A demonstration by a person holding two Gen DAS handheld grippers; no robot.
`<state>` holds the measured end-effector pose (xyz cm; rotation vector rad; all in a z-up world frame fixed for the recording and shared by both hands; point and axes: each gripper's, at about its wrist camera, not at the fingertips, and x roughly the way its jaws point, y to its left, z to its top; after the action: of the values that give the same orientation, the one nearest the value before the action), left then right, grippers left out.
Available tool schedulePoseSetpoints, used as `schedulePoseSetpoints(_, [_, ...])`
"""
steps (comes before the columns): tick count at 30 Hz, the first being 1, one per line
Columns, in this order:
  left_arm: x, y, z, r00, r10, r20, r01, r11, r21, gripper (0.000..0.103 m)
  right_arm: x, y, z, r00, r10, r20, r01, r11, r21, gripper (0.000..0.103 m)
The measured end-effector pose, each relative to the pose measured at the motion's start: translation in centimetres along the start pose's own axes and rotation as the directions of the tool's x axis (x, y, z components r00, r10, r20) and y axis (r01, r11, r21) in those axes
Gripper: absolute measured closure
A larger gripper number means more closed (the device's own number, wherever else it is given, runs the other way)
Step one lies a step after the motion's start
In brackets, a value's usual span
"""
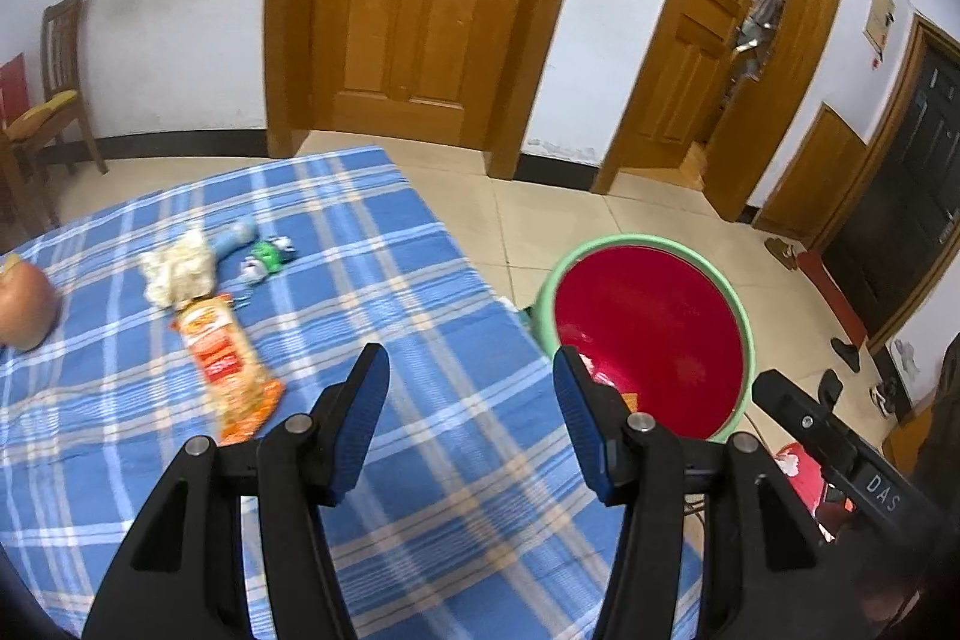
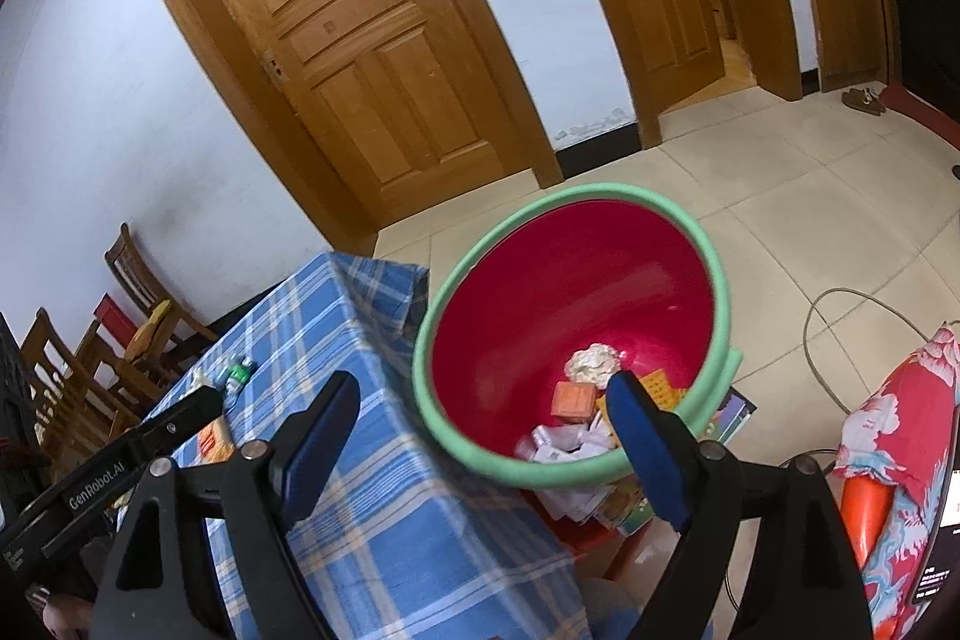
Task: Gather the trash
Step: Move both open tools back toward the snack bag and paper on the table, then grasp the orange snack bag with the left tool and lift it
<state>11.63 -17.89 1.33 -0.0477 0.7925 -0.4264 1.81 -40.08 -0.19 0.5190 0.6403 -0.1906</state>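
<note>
Two empty claws stand with jaws apart: the right gripper (image 2: 483, 436) over the red basin (image 2: 474, 451) of collected trash, the left gripper (image 1: 471, 418) nearer the orange wrapper (image 1: 231, 370), which lies just left, long axis running near-to-far on the tablecloth (image 1: 420, 280)

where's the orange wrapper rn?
Left wrist view: the orange wrapper lies on the blue plaid table, left of the left gripper, just below the crumpled tissue.
</note>
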Motion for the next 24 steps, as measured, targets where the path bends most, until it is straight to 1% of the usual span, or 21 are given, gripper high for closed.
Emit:
schedulePoseSetpoints(4, [-1.1,1.8,-0.2,1.0,0.02,0.017,-0.02,0.999,-0.028,0.046,-0.2,1.2,-0.6,1.0,0.011,-0.007,-0.011,1.0,-0.022,0.017])
schedulePoseSetpoints(14, [-3.1,6.7,-0.9,0.994,0.103,0.04,-0.099,0.99,-0.101,0.044,-0.2,3.6,-1.8,0.999,0.038,-0.028,-0.04,0.997,-0.059,0.017])
schedulePoseSetpoints(20, [-2.9,9.7,-1.4,0.985,0.172,0.018,-0.168,0.976,-0.14,0.042,0.0,4.3,-2.2,0.998,0.055,-0.038,-0.058,0.996,-0.068,0.016])
schedulePoseSetpoints(24, [-1.7,10.7,-1.8,0.982,0.19,-0.013,-0.19,0.97,-0.151,0.041,0.4,4.7,-2.5,0.997,0.055,-0.047,-0.058,0.996,-0.07,0.016])
